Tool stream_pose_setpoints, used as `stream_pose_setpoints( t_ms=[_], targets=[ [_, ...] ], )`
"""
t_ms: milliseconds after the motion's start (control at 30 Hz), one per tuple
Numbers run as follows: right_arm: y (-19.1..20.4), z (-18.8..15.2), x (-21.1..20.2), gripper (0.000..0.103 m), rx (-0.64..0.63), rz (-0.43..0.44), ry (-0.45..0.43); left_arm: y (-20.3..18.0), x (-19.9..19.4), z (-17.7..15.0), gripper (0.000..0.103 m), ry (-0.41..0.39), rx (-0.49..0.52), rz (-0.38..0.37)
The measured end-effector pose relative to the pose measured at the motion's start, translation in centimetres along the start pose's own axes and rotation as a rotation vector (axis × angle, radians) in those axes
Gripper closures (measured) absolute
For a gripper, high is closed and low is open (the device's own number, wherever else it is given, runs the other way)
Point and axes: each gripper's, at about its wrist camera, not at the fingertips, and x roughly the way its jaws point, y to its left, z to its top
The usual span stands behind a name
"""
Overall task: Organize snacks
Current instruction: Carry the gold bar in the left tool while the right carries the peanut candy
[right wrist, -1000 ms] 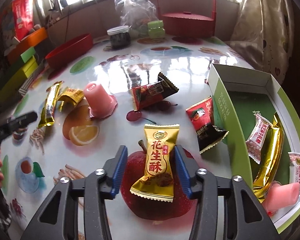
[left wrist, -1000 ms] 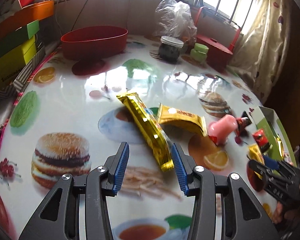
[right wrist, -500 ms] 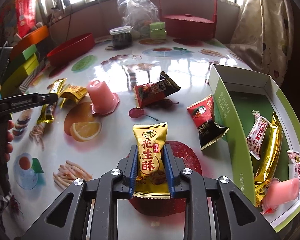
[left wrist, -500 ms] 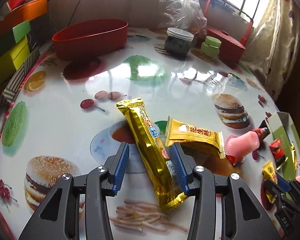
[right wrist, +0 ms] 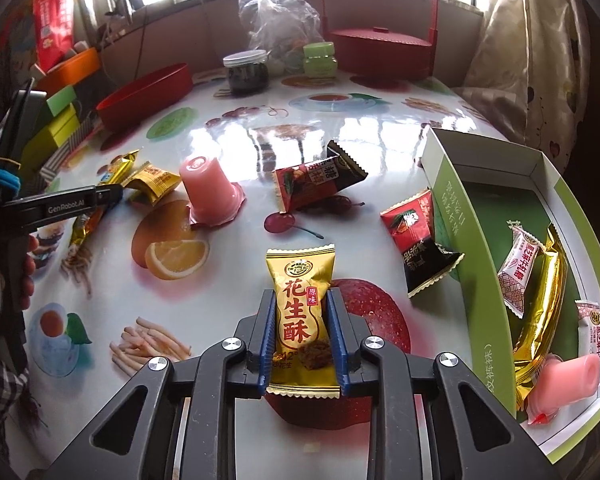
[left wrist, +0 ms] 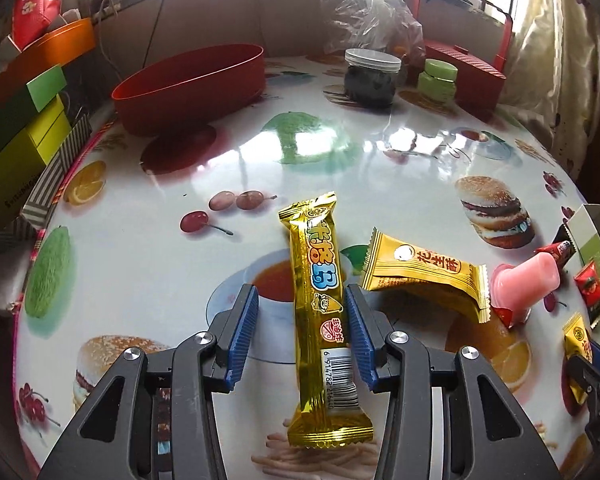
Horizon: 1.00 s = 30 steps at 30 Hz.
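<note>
Right gripper [right wrist: 303, 342], jaws pinching a gold peanut-crisp packet [right wrist: 302, 312] across its middle, near the tabletop's front edge. Left gripper [left wrist: 302, 338], jaws spread, straddles a long gold bar [left wrist: 320, 312] lying flat toward the left edge; its right pad appears to touch the wrapper. Both wrappers are judged light, soft and slick; grasp across the filled middle. The green box [right wrist: 470, 272] at the right edge holds five snacks; seven, counting the two at the grippers, lie outside it.
</note>
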Motion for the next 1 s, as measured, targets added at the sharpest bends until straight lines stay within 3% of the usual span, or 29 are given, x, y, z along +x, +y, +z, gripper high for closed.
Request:
stream_pose_setpoints(
  t_ms=[133,200,367,1000],
  targets=[
    [0.1,0.1,0.0,0.080,-0.004,-0.005,0.004,0.0,-0.2,-0.2,0.058,-0.006,0.006,-0.012],
    [0.2,0.1,0.1,0.080,-0.006,-0.008,0.004,-0.1,-0.4,-0.3,0.069,-0.013,0.010,-0.014],
    [0.2,0.0,0.0,0.080,-0.002,-0.014,0.004,-0.2,-0.9,-0.9,0.079,-0.027,0.020,-0.017],
    [0.0,-0.2,-0.7,0.081,0.005,-0.002,-0.012,-0.5,-3.0,-2.9,0.079,-0.035,-0.016,-0.087]
  ],
)
